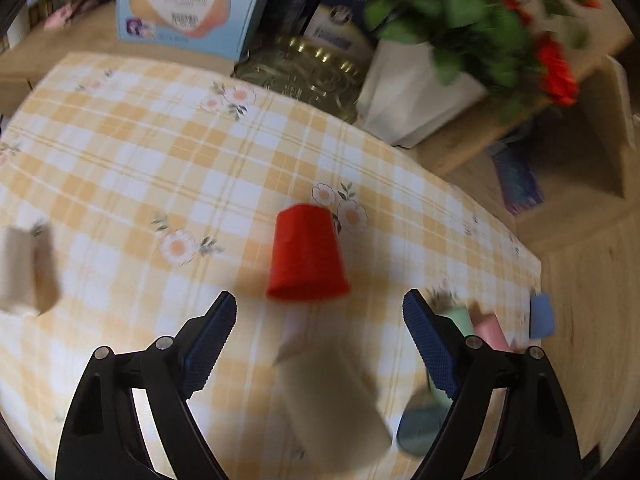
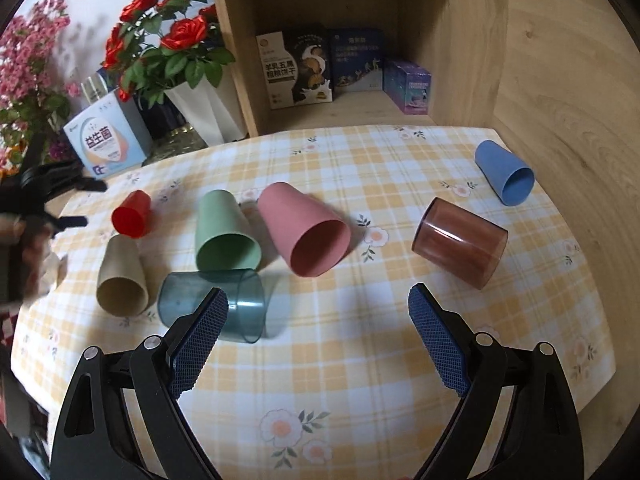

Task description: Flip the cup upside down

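Note:
Several cups lie on their sides on the checked tablecloth (image 2: 360, 360): a red cup (image 2: 132, 214), a beige cup (image 2: 120, 276), a green cup (image 2: 222, 232), a pink cup (image 2: 304, 232), a clear teal cup (image 2: 212, 306), a brown clear cup (image 2: 460, 242) and a blue cup (image 2: 504, 176). In the left wrist view the red cup (image 1: 306, 254) lies just ahead of my open left gripper (image 1: 320, 312), with the beige cup (image 1: 332, 396) between its fingers, not touched. My right gripper (image 2: 318, 308) is open and empty above the cloth, near the teal cup.
A white vase of red roses (image 2: 200, 108), a blue-white box (image 2: 108, 140) and a glass dish (image 1: 304, 72) stand at the table's back. A wooden shelf (image 2: 340, 112) holds several boxes. A wooden wall (image 2: 560, 120) bounds the right. Another beige thing (image 1: 24, 272) sits far left, blurred.

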A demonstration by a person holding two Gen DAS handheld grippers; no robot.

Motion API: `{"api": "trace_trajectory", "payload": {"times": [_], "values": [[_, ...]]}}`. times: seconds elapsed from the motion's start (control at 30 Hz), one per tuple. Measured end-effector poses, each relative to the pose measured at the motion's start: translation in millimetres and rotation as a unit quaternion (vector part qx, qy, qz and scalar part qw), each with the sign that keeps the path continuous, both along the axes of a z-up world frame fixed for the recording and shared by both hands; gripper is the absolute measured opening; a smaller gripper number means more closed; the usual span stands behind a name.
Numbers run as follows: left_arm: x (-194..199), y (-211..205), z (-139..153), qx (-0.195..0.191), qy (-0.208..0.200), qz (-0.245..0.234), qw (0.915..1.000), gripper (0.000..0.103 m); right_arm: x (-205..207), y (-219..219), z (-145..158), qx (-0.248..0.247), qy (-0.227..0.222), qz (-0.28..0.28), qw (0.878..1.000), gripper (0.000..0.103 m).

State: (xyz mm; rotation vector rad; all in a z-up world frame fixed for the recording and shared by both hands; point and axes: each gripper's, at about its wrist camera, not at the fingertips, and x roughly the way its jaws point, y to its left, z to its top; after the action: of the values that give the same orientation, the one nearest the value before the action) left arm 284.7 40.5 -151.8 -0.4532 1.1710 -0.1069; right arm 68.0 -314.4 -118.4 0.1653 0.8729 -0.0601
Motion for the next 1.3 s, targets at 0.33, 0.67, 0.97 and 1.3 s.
{"api": "trace_trajectory", "payload": {"times": [0.33, 0.67, 0.97, 1.3], "values": [[51.0, -11.1, -48.1, 0.016, 0.069, -0.003, 0.9975, 0.075, 18.9, -10.2, -17.8, 0.001, 0.02, -0.005, 1.0, 0.089], [68.6, -20.2, -64.0, 0.047, 0.101, -0.014, 0.9937, 0.067, 21.7, -7.6, -25.4, 0.005, 0.028, 0.004, 1.0, 0.089], [62.1, -18.3, -54.8, 0.042, 0.072, -0.02, 0.9963, 0.054, 16.2, -11.5, -22.6, 0.009, 0.026, -0.005, 1.0, 0.089], [-0.2, -5.6, 7.8, 0.05, 0.007, -0.023, 0.9985, 0.054, 4.6, -4.1, -7.9, 0.017, 0.007, 0.003, 1.0, 0.089]]}}
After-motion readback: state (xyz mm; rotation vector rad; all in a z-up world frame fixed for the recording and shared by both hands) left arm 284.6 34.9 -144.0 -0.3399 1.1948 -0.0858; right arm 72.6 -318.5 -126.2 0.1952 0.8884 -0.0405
